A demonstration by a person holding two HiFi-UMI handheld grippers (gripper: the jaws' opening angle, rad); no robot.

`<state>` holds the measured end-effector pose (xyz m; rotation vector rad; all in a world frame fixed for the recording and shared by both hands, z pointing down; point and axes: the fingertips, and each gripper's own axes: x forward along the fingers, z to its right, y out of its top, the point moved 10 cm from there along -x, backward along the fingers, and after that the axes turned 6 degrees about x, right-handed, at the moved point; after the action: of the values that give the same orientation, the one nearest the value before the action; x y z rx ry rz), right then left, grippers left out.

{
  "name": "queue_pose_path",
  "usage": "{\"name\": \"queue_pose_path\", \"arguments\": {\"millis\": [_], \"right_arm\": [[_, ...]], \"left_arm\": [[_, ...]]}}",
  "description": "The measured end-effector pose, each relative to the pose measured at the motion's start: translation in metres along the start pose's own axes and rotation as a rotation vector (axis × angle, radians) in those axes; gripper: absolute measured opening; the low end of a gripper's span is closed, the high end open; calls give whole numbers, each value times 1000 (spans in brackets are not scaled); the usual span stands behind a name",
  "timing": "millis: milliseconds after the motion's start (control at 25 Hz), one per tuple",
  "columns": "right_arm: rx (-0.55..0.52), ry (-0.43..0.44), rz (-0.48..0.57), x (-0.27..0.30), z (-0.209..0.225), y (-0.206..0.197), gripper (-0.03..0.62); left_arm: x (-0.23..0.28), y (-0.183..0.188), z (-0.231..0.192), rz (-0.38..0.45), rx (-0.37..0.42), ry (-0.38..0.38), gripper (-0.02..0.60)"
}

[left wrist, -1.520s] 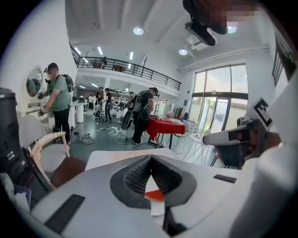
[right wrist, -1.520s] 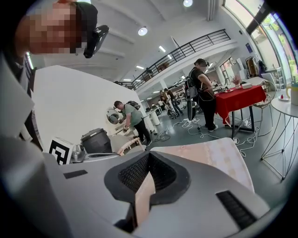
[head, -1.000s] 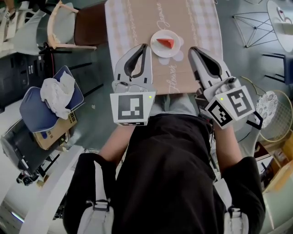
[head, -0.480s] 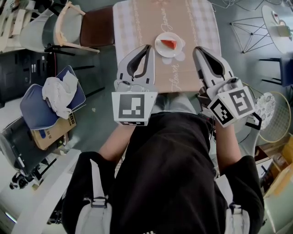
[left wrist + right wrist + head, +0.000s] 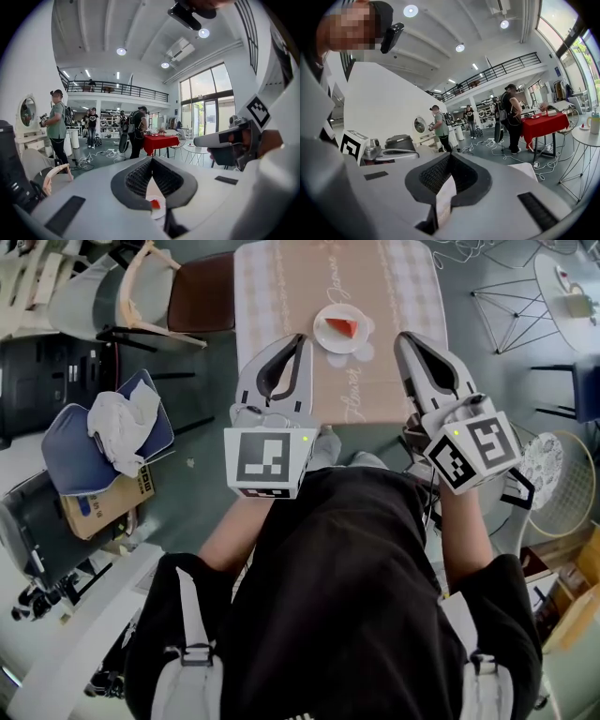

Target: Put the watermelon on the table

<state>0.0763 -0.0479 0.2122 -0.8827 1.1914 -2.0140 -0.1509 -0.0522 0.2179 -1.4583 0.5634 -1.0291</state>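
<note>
A red watermelon wedge (image 5: pixel 342 328) lies on a white plate (image 5: pixel 328 337) on the table (image 5: pixel 398 292), which has a checked cloth and a brown runner. My left gripper (image 5: pixel 299 338) hangs over the table's near part, its tips just left of the plate, shut and empty. My right gripper (image 5: pixel 404 337) is to the right of the plate, also shut with nothing in it. In the left gripper view the wedge (image 5: pixel 155 203) and plate (image 5: pixel 158 213) show through the gap below the closed left gripper (image 5: pixel 151 159). The right gripper (image 5: pixel 451 156) view shows only tablecloth (image 5: pixel 444 199) below its jaws.
A chair with a brown seat (image 5: pixel 197 301) stands at the table's left. A blue seat with a white cloth (image 5: pixel 108 432) and a cardboard box (image 5: pixel 98 507) are on the floor to the left. A wire stool (image 5: pixel 511 296) and a woven basket (image 5: pixel 553 474) are on the right. People stand in the hall beyond.
Both grippers have lifted a little and stayed shut. The table and plate look slightly smaller and farther away, and the person's shoes now show below the table's near edge.
</note>
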Motion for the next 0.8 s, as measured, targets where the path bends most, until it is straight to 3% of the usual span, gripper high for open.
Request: {"name": "queue_pose_path", "arguments": {"millis": [800], "right_arm": [[-42,55,38,-140,-10,-12,14]], "left_arm": [[-79,14,108,49,32,66,11]]}}
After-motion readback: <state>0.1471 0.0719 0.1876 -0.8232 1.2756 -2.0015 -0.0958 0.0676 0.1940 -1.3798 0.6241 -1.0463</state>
